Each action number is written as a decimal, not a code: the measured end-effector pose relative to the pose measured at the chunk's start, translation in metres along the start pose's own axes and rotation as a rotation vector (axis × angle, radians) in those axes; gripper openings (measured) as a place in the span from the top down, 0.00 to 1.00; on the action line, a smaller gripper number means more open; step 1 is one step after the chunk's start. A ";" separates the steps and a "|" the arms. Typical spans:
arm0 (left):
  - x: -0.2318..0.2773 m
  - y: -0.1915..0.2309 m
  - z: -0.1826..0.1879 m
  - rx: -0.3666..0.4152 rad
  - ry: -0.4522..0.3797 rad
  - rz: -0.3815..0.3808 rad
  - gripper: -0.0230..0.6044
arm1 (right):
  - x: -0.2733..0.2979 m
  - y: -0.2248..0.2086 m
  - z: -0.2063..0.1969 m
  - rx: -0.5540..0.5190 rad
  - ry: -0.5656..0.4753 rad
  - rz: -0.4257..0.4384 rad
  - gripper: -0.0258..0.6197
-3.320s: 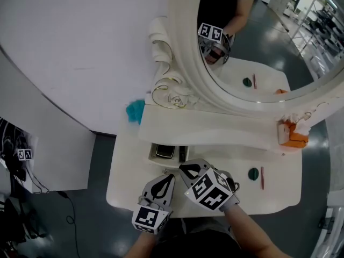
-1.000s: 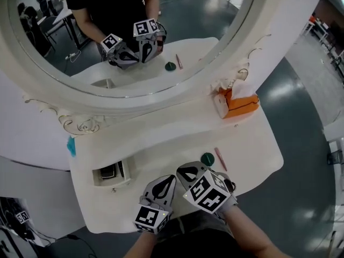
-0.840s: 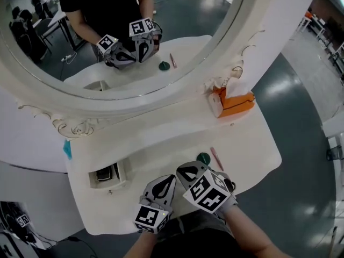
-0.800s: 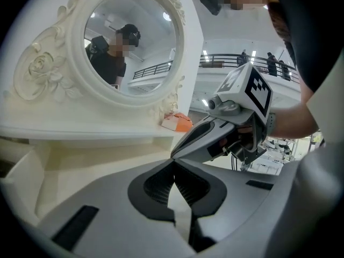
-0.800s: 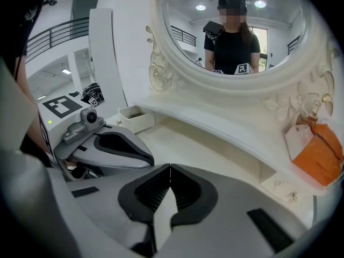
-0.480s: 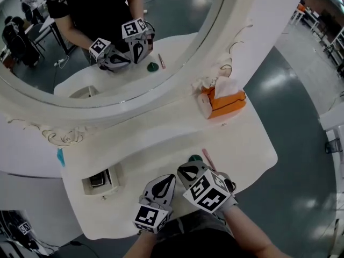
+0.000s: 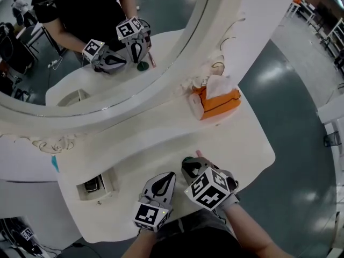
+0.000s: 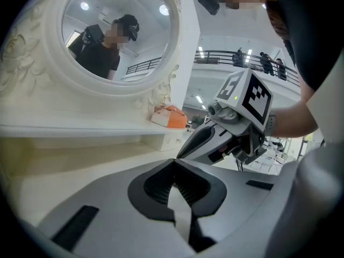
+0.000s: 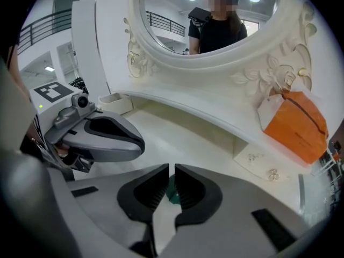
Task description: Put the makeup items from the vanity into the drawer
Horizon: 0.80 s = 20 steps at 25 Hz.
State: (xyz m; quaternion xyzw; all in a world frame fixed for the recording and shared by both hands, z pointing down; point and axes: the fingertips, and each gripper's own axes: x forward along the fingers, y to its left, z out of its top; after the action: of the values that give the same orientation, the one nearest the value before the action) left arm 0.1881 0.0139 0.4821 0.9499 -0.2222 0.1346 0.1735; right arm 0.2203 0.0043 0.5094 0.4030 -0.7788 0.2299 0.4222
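Note:
A round green makeup compact (image 7: 186,159) lies on the white vanity top (image 7: 242,144), mostly covered by my right gripper (image 7: 188,167). A pink stick (image 7: 198,153) peeks out just beyond it. In the right gripper view the jaws of the right gripper (image 9: 172,168) stand together, and the green compact (image 9: 171,190) shows through the thin slit below them, not gripped. My left gripper (image 7: 167,176) hovers beside it over the front edge. Its jaws meet at the tip, and the left gripper (image 8: 174,162) holds nothing. The small open drawer (image 7: 80,190) at the left holds a dark item.
An orange tissue box (image 7: 214,102) stands at the back right under the big oval mirror (image 7: 97,47), which reflects both grippers and the person. A raised shelf (image 9: 215,117) runs along the back of the vanity. Grey floor lies beyond the vanity's right edge.
The view has swung right, so the vanity and drawer slid left. My right gripper moved forward over the green compact, which was in plain sight before.

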 end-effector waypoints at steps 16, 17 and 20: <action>0.013 0.000 -0.001 0.019 0.029 -0.009 0.94 | 0.017 -0.012 -0.031 0.031 0.120 -0.001 0.79; 0.013 0.000 -0.001 0.018 0.028 -0.006 0.94 | 0.018 -0.013 -0.032 0.034 0.125 -0.002 0.79; 0.011 0.003 -0.003 0.017 0.032 0.000 0.94 | 0.021 -0.015 -0.035 0.037 0.142 -0.004 0.79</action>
State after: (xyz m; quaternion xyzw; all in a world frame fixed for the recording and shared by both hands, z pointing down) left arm 0.1961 0.0086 0.4895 0.9491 -0.2182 0.1516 0.1693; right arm 0.2422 0.0112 0.5460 0.3952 -0.7416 0.2715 0.4692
